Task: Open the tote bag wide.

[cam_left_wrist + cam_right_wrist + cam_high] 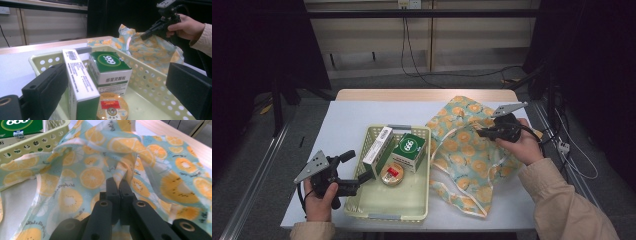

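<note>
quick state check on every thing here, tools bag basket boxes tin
left tool: open, jaws either side of the white box
right tool: shut on the bag, lifting a fold
bag: crumpled beside the basket
basket: upright on the table
white box: leaning, closed
green box: closed
tin: flat, lid on

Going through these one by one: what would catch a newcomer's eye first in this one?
Probably the orange-slice print bag, crumpled on the table's right side, with the right gripper shut on a fold of its fabric. Next, the pale green basket at the centre front, holding a green box, a long white box and a round tin. The left gripper is open at the basket's near-left corner, by the white box.
</note>
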`<act>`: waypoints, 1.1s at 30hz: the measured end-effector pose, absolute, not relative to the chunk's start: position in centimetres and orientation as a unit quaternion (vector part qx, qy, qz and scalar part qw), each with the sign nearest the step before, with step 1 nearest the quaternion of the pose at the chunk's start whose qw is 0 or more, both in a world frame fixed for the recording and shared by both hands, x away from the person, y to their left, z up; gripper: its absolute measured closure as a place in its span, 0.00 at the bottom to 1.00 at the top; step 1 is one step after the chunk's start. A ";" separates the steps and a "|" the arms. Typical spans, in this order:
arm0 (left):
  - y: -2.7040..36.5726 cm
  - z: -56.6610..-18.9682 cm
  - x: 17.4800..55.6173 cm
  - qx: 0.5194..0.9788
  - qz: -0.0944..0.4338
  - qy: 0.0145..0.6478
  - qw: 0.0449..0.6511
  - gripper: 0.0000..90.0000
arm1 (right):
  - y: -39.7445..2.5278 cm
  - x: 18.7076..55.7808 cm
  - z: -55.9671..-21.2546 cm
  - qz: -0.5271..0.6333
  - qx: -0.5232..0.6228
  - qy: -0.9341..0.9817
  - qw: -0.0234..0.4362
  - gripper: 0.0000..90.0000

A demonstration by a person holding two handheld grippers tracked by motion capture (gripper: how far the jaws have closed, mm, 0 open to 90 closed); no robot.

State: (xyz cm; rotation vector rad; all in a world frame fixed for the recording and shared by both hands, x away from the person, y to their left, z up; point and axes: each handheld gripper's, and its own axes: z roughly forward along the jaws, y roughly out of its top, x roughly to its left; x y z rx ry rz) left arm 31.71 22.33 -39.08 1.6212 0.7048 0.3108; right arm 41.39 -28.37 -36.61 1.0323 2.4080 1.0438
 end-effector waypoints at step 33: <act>14.6 -36.4 33.8 0.798 0.048 0.263 0.540 0.05 | -28.7 41.1 -36.1 0.354 0.367 0.844 0.164 1.00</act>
